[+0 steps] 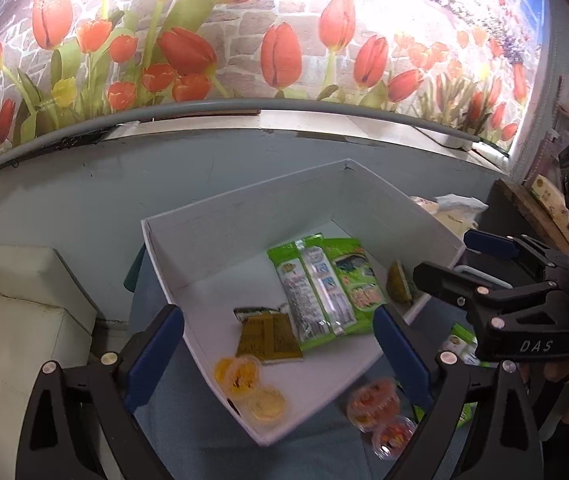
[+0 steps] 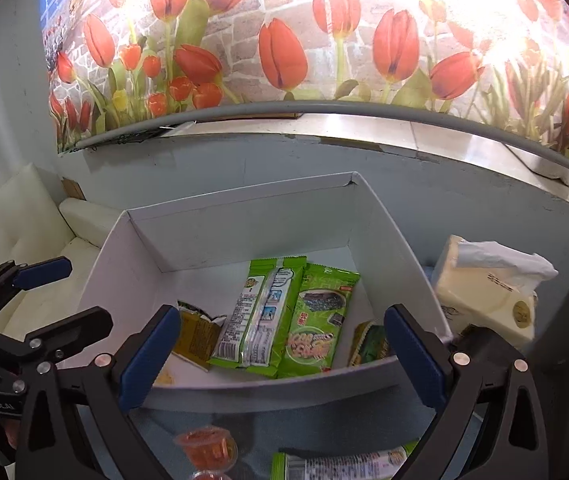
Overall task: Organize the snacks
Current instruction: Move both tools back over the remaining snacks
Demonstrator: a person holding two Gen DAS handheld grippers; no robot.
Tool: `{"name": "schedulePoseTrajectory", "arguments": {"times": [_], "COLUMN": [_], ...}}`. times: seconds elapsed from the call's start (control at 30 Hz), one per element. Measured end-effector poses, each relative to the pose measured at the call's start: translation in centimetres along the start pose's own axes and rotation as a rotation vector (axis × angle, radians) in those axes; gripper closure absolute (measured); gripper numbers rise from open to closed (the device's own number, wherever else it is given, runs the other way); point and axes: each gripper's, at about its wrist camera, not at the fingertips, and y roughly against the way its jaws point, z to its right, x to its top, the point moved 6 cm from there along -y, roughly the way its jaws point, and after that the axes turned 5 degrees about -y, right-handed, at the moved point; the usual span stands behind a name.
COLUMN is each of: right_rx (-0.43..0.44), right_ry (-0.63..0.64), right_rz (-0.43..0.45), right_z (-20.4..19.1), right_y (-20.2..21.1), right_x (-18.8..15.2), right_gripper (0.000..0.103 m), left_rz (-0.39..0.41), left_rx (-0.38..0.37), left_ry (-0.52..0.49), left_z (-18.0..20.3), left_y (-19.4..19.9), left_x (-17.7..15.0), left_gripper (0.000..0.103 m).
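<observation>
box (image 2: 244, 224) on surface (image 2: 324, 428) | in box: two long packets (image 2: 284, 320) side by side mid-floor, flat packet (image 2: 194, 338) left of them, small packet (image 2: 368, 346) against right wall | jelly cups (image 2: 204, 450) on surface before box | tissue pack (image 2: 484, 296) right of box

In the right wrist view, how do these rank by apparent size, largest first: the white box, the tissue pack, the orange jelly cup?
1. white box
2. tissue pack
3. orange jelly cup

The cup lies nearest the camera yet looks smallest, so this order seems safe.
</observation>
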Motion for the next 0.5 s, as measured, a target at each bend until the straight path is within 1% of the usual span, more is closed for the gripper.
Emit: {"name": "schedulePoseTrajectory", "arguments": {"times": [0.07,0.13,0.23,0.33,0.43,0.5], "right_rx": [0.007,-0.002,-0.018,-0.011,-0.044,-0.059], "right_ry": [-0.006,-0.003,-0.003,-0.024,-0.029,-0.048], "right_rz": [0.014,0.033,0.035,0.020,-0.002,-0.028], "right_z": [0.4,0.9,1.9,3.2,4.4,5.3], "right_y": [1.7,3.4,5.4,7.0,7.5,7.3], "right_x": [-0.9,-2.2,-4.5,-7.3,-10.0,-11.6], "right_gripper": [0.000,0.000,0.000,0.000,0.000,0.000], "left_rz": [0.018,0.036,0.035,0.011,0.021,-0.006], "left_rx": [-0.002,-0.016,-0.039,-0.011,-0.026,-0.032], "left_ry": [0.002,0.005,-0.003,-0.021,-0.017,-0.006], "left_z": [0.6,1.4,2.9,4.3,5.6,6.3], "left_y": [1.3,2.6,4.0,4.7,5.4,5.4], "left_x": [-0.8,-1.7,-3.2,-4.9,-6.5,-7.8], "left_gripper": [0.000,0.000,0.000,0.000,0.000,0.000]}}
